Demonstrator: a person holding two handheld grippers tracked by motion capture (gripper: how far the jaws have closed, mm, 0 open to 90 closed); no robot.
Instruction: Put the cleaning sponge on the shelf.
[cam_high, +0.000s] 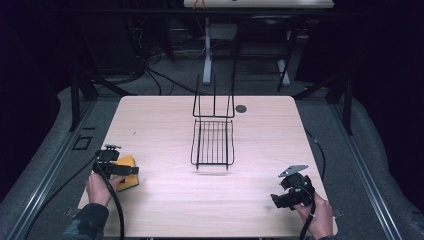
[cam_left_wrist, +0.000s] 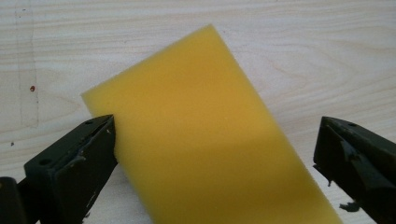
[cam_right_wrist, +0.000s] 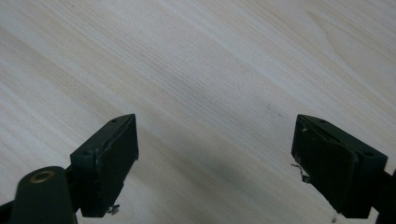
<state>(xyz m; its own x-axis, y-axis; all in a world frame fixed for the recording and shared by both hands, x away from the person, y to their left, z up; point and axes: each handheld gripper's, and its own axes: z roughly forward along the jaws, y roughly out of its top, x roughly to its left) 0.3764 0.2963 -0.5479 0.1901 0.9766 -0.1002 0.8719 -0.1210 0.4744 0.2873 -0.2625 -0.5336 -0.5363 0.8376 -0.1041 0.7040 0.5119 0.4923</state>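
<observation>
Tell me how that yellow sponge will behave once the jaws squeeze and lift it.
The yellow sponge looks like soft foam, so it will probably compress and weigh little. Lying flat on the table, it seems unlikely to roll. Its matte, porous surface should resist slipping.

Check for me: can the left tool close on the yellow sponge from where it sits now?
Probably yes. The left tool stands open with the yellow sponge lying flat on the table between its jaws; one jaw is at the sponge's edge, the other stands apart, and nothing blocks the gap.
</observation>
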